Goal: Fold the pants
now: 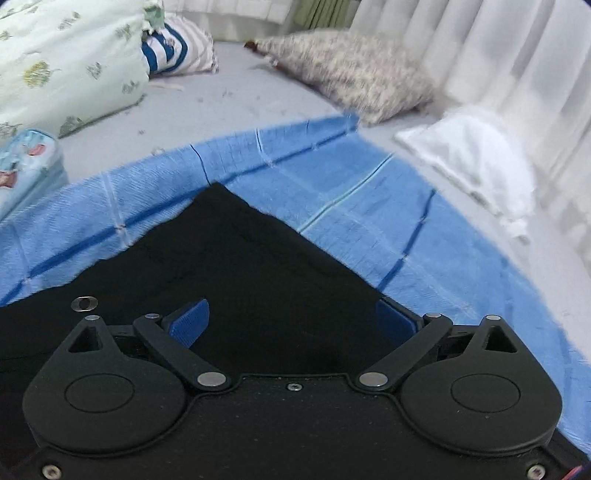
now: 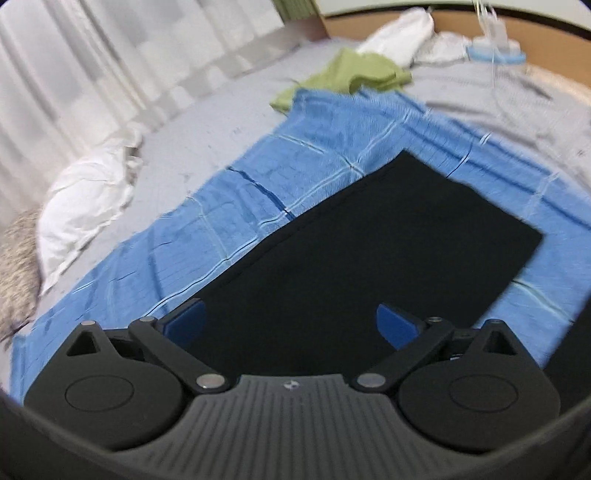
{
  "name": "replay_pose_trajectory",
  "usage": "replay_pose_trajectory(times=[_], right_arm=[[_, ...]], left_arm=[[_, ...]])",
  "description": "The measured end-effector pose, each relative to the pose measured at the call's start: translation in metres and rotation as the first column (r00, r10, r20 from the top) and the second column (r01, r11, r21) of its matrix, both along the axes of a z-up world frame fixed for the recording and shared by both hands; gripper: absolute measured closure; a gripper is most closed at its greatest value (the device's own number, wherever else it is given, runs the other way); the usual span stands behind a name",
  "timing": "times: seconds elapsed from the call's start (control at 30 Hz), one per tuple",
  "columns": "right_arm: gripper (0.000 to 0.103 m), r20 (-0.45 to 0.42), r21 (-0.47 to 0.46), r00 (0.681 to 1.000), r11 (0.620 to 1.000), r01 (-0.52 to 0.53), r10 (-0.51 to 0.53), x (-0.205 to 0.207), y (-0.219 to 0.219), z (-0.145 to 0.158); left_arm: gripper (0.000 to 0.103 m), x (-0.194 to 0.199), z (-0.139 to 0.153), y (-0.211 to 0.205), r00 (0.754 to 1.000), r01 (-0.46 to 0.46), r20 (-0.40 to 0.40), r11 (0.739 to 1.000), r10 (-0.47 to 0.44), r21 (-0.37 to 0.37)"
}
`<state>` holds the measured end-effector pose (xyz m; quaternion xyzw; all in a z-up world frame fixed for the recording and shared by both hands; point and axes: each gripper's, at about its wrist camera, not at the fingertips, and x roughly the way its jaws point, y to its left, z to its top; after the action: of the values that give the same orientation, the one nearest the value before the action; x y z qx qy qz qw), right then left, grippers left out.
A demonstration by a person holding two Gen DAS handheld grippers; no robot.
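Black fabric pants, folded into a flat rectangle, lie mid blue checked towel on the bed. Left gripper & right gripper hover above w/ fingers spread, empty. Risk: a low finger snagging an edge, undoing the fold.

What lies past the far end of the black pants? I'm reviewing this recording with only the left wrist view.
Observer: In the right wrist view, the black pants end in a squared edge on the blue cloth, and a green garment lies beyond that cloth.
Operator: Is the right gripper holding anything?
Observer: No. The right gripper is open above the pants, its blue pads apart with nothing pinched.
Operator: Anything at the bed's far edge?
Observer: A small blue and white object with a white cable sits near the wooden board; the blur hides what it is.
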<state>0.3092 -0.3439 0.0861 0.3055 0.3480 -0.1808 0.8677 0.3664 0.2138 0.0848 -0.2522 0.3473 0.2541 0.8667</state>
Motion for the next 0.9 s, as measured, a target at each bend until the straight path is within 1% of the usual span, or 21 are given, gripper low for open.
replay_pose_trajectory(times=[0.07,0.1,0.17,0.27,0.3,0.33,0.37,0.47,0.53,0.6,0.63,0.73,0.8,0.83,0.9], right_arm=[[0.0,-0.028,-0.009,0.999,1.0,0.016,-0.017,0.028,0.0,-0.012],[0.0,-0.043,-0.022,0.999,0.999,0.026,-0.027,0.043,0.0,-0.017],[0.0,-0.074,-0.068,0.996,0.997,0.045,-0.05,0.071,0.002,-0.026],[0.0,-0.134,-0.142,0.988,0.988,0.063,-0.082,0.102,0.003,-0.04],[0.0,-0.153,-0.159,0.984,0.985,0.069,-0.093,0.111,0.002,-0.045],[0.0,-0.162,-0.175,0.981,0.982,0.076,-0.105,0.118,0.002,-0.05],[0.0,-0.167,-0.19,0.98,0.979,0.079,-0.111,0.124,0.001,-0.055],[0.0,-0.155,-0.207,0.983,0.976,0.064,-0.097,0.141,-0.001,-0.065],[0.0,-0.14,-0.19,0.987,0.981,0.05,-0.077,0.147,-0.002,-0.07],[0.0,-0.198,-0.217,0.976,0.975,0.05,-0.094,0.154,-0.001,-0.077],[0.0,-0.212,-0.243,0.971,0.968,0.055,-0.108,0.154,0.002,-0.078],[0.015,-0.188,-0.28,0.973,0.957,0.075,-0.131,0.145,0.007,-0.079],[0.03,-0.159,-0.277,0.979,0.957,0.083,-0.131,0.133,0.007,-0.078],[0.034,-0.149,-0.275,0.979,0.957,0.093,-0.138,0.127,0.006,-0.078],[0.054,-0.134,-0.263,0.981,0.96,0.1,-0.139,0.116,0.002,-0.075]], left_arm=[[0.006,0.023,-0.014,-0.003,0.999,-0.009,-0.052,1.0,0.009,0.005],[0.005,0.031,-0.02,-0.003,0.998,-0.015,-0.064,1.0,0.015,0.005],[0.005,0.045,-0.032,-0.004,0.997,-0.034,-0.071,0.999,0.033,-0.003],[0.0,0.063,-0.052,-0.004,0.993,-0.068,-0.102,0.997,0.064,-0.04],[0.0,0.067,-0.056,-0.006,0.992,-0.078,-0.103,0.997,0.076,-0.011],[0.0,0.069,-0.057,-0.011,0.991,-0.083,-0.098,0.996,0.086,0.038],[0.0,0.072,-0.06,-0.014,0.991,-0.077,-0.104,0.994,0.084,0.072],[0.0,0.083,-0.067,-0.02,0.985,-0.069,-0.147,0.989,0.088,0.13],[0.0,0.087,-0.069,-0.023,0.984,-0.065,-0.156,0.986,0.09,0.154],[0.0,0.088,-0.07,-0.024,0.983,-0.061,-0.159,0.984,0.089,0.169],[0.0,0.088,-0.071,-0.025,0.984,-0.064,-0.155,0.983,0.091,0.17],[0.0,0.089,-0.071,-0.024,0.984,-0.067,-0.152,0.983,0.093,0.168],[0.0,0.088,-0.071,-0.022,0.985,-0.072,-0.143,0.984,0.096,0.164],[0.0,0.086,-0.071,-0.022,0.986,-0.071,-0.137,0.984,0.094,0.165],[0.0,0.083,-0.071,-0.023,0.988,-0.065,-0.125,0.984,0.087,0.168]])
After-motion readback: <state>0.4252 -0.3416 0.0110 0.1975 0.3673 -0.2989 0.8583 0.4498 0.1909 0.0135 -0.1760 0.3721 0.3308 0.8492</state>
